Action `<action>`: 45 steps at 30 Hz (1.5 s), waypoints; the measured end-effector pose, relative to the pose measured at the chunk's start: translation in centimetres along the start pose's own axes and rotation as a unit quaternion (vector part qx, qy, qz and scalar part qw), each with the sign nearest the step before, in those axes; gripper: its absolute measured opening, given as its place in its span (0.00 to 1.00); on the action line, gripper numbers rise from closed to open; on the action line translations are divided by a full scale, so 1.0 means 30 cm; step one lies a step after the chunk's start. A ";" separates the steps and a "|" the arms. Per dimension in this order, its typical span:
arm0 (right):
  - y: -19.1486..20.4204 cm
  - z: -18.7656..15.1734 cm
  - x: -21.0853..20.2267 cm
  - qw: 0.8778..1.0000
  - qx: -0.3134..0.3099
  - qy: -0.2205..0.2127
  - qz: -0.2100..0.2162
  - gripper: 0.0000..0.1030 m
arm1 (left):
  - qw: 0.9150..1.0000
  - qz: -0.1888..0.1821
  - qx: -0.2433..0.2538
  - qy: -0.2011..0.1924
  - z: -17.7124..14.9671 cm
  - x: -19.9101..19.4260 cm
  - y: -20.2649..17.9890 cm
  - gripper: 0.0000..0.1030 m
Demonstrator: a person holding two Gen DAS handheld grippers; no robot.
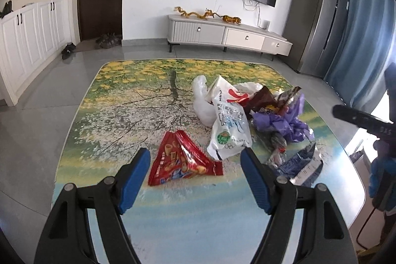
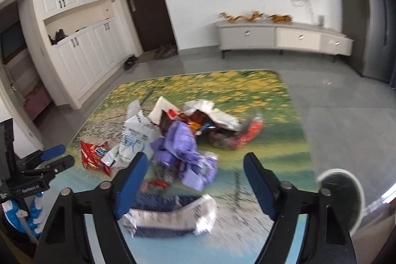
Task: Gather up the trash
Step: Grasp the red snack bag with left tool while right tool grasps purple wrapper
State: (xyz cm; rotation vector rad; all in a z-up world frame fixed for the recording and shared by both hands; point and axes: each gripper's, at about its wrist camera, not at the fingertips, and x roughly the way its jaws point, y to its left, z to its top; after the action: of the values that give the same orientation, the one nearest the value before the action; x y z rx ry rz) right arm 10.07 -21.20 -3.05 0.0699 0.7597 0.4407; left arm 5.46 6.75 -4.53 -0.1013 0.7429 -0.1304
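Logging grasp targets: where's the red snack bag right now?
The red snack bag lies flat on the table, between the open left hand-held gripper fingers in the left wrist view, just left of the white printed bag.

black tongs point(image 1: 195, 165), seemingly ribbed blue pads point(image 1: 135, 180)

Bright daylight from the right (fisheye-warped edges); right view blurred.
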 end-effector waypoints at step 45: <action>-0.005 -0.044 0.265 0.991 -0.081 0.107 -0.003 0.41 | 0.997 -0.023 -0.071 0.017 0.020 -0.013 0.064 0.05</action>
State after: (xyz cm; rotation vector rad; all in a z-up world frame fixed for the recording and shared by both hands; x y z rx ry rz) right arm 14.31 -18.19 -9.21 -0.1329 0.9314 0.5080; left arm 5.75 8.73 -4.08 -0.2527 0.7829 -0.1225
